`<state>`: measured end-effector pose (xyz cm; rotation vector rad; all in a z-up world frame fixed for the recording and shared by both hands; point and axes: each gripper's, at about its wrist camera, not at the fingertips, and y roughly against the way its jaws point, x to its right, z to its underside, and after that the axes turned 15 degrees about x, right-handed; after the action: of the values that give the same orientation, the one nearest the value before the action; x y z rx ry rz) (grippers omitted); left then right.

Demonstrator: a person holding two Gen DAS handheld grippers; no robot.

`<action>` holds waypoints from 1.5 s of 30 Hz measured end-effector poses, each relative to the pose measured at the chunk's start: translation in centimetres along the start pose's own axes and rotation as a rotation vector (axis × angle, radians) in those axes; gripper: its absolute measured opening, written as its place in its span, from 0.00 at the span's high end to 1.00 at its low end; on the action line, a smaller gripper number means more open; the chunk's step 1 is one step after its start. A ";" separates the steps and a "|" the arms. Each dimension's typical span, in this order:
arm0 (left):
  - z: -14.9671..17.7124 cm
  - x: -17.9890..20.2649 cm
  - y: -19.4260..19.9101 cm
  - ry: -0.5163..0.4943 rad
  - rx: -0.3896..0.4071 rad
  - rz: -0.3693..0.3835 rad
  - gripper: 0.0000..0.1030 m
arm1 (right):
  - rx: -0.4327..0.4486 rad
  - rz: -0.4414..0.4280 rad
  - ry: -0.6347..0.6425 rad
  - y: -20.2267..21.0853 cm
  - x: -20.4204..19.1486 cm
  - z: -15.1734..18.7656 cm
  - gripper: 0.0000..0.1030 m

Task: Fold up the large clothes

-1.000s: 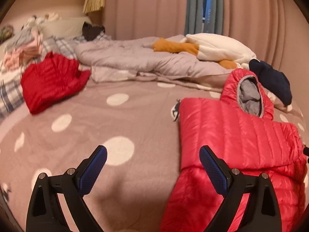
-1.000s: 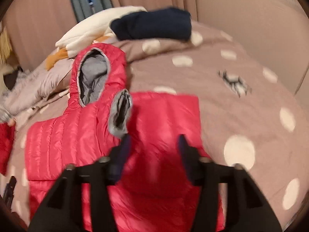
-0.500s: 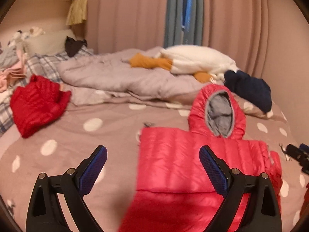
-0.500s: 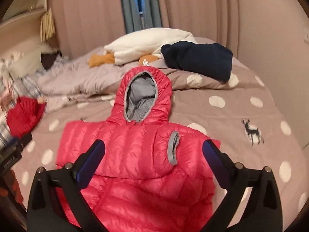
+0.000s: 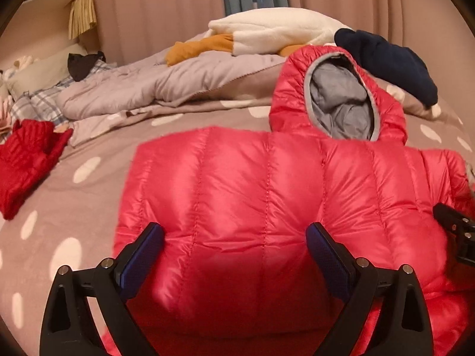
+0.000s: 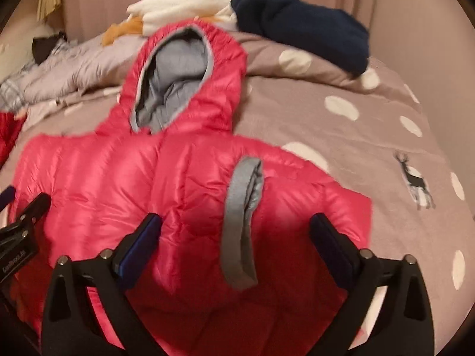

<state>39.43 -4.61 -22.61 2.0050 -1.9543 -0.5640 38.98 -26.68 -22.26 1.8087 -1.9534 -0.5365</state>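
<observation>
A shiny red puffer jacket (image 5: 267, 195) lies flat on the bed, its grey-lined hood (image 5: 341, 109) pointing away from me. One sleeve is folded across the chest, and its grey cuff (image 6: 240, 222) lies between the right fingers. My left gripper (image 5: 234, 234) hovers open over the left half of the jacket body, holding nothing. My right gripper (image 6: 236, 225) stands wide open above the folded sleeve, its pads apart from the fabric. Each gripper shows at the edge of the other's view: the right gripper (image 5: 454, 231) and the left gripper (image 6: 20, 228).
The bed has a brown cover with white dots (image 5: 83, 169) and a deer print (image 6: 415, 178). A red knit garment (image 5: 26, 160) lies at the left. At the back are a rumpled grey quilt (image 5: 148, 89), a white and orange plush (image 5: 267, 32) and a navy garment (image 5: 392, 59).
The right gripper widened from a narrow gap near the cuff to fully open. Both grippers came down closer to the jacket, and the left one swung over from the bare cover onto its body.
</observation>
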 end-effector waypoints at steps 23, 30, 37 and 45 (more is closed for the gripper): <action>0.8 0.2 -1.1 -0.002 -0.015 -0.014 0.01 | 0.102 0.053 0.045 -0.5 -0.9 1.8 0.00; 0.8 0.1 -1.2 0.003 -0.018 -0.011 0.01 | 0.106 0.065 0.050 -0.6 -1.0 1.9 0.00; 0.8 0.1 -1.3 -0.001 -0.015 -0.016 0.00 | 0.117 0.087 0.073 -0.6 -1.3 2.0 0.00; 0.8 0.2 -1.3 -0.005 -0.014 -0.021 0.00 | 0.117 0.100 0.086 -0.7 -1.4 2.0 0.00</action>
<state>40.20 -4.73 -23.96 2.0197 -1.9288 -0.5875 38.55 -25.33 -24.38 1.7602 -2.0410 -0.3131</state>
